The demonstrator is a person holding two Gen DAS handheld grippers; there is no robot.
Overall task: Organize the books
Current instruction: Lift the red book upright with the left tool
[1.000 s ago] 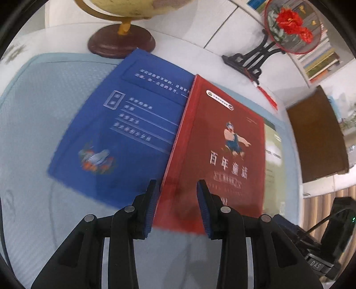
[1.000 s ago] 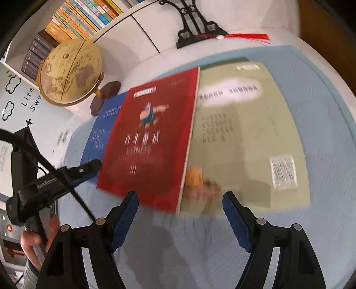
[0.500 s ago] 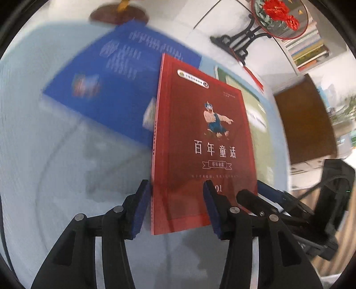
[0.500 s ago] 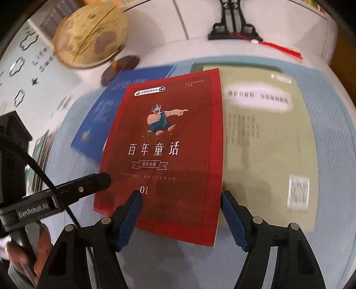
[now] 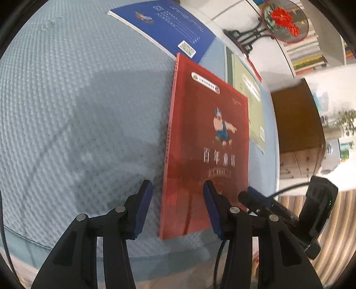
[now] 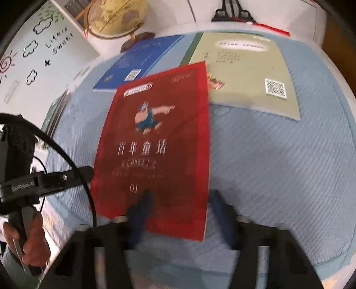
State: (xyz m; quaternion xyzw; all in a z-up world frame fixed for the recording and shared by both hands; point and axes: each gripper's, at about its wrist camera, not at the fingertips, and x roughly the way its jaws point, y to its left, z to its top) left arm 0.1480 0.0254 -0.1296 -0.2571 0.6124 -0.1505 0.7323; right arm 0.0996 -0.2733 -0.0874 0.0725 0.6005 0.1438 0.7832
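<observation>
A red book (image 5: 207, 144) (image 6: 155, 144) lies flat on the light blue mat (image 5: 77, 111), its near end by the mat's front edge. My left gripper (image 5: 175, 189) is open and straddles the book's spine edge: one finger over the mat, the other over the cover. My right gripper (image 6: 180, 197) is blurred and its jaws are closing astride the book's lower right edge; the pads still stand apart. A blue book (image 5: 169, 29) (image 6: 138, 62) and a green book (image 5: 251, 104) (image 6: 244, 73) lie flat farther back.
A globe (image 6: 118, 15) and a black stand (image 6: 231, 13) holding a round fan with red flowers (image 5: 284, 20) sit beyond the mat. A wooden cabinet (image 5: 296, 117) stands off the right side. A person's hand (image 6: 33, 240) holds the left gripper.
The red book has slid toward the mat's front edge, off the blue and green books. Both grippers came back with it, and the right jaws have narrowed.
</observation>
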